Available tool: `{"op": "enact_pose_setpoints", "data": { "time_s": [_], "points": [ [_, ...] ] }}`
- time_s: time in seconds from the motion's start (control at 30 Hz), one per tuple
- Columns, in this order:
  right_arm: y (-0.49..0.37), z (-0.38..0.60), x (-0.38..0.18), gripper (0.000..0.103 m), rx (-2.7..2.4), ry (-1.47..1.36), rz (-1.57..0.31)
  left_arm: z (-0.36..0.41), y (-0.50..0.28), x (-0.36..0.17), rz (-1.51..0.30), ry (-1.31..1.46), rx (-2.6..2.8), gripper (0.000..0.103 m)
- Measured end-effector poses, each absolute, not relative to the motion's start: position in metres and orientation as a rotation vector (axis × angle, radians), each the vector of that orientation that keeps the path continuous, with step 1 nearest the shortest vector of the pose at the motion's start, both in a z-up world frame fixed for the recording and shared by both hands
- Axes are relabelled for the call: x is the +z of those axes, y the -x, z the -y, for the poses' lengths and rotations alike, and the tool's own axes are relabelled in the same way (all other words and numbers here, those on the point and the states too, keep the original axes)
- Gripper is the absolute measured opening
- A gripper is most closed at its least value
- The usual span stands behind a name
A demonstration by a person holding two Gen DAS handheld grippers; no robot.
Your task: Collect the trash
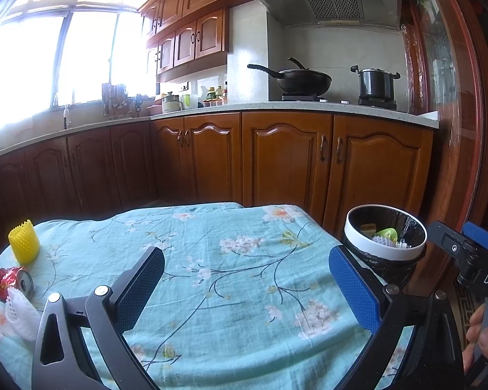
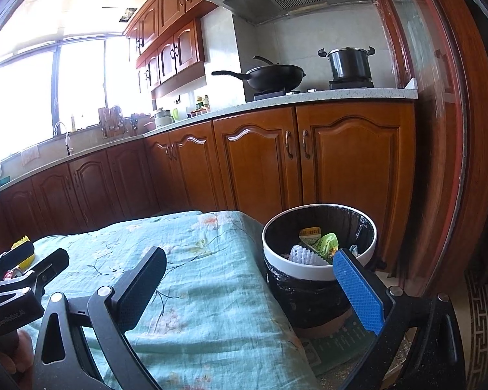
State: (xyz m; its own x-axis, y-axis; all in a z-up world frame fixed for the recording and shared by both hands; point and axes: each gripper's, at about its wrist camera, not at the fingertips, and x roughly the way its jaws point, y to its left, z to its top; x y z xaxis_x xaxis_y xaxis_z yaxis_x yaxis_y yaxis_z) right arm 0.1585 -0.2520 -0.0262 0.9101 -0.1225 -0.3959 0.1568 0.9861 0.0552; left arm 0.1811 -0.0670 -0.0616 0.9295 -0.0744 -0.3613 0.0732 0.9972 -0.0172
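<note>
On the floral blue tablecloth point(image 1: 231, 260), at the far left, stand a yellow foam net sleeve point(image 1: 24, 242), a crushed red can point(image 1: 13, 283) and a white foam net point(image 1: 19, 313). A white-rimmed trash bin point(image 1: 385, 239) with a black liner stands off the table's right edge; it holds wrappers and a white foam net point(image 2: 305, 255). My left gripper point(image 1: 245, 287) is open and empty above the middle of the cloth. My right gripper point(image 2: 252, 287) is open and empty at the table's right edge, beside the bin point(image 2: 318, 260).
Brown kitchen cabinets point(image 1: 286, 159) run behind the table under a pale counter with a wok point(image 1: 304, 81) and a pot point(image 1: 375, 84) on the stove. A wood-framed glass door point(image 1: 452, 97) is on the right. The left gripper also shows in the right wrist view point(image 2: 26, 273).
</note>
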Motion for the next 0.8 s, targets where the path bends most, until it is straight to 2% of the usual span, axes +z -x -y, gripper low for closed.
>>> {"op": "enact_pose_setpoints", "data": {
  "time_s": [0.8],
  "points": [
    [-0.1587,0.2489,-0.0206,0.103,-0.129,-0.088,-0.393,0.0657,-0.1833,-0.0606,-0.372,0.003,-0.076,0.102]
  ]
}}
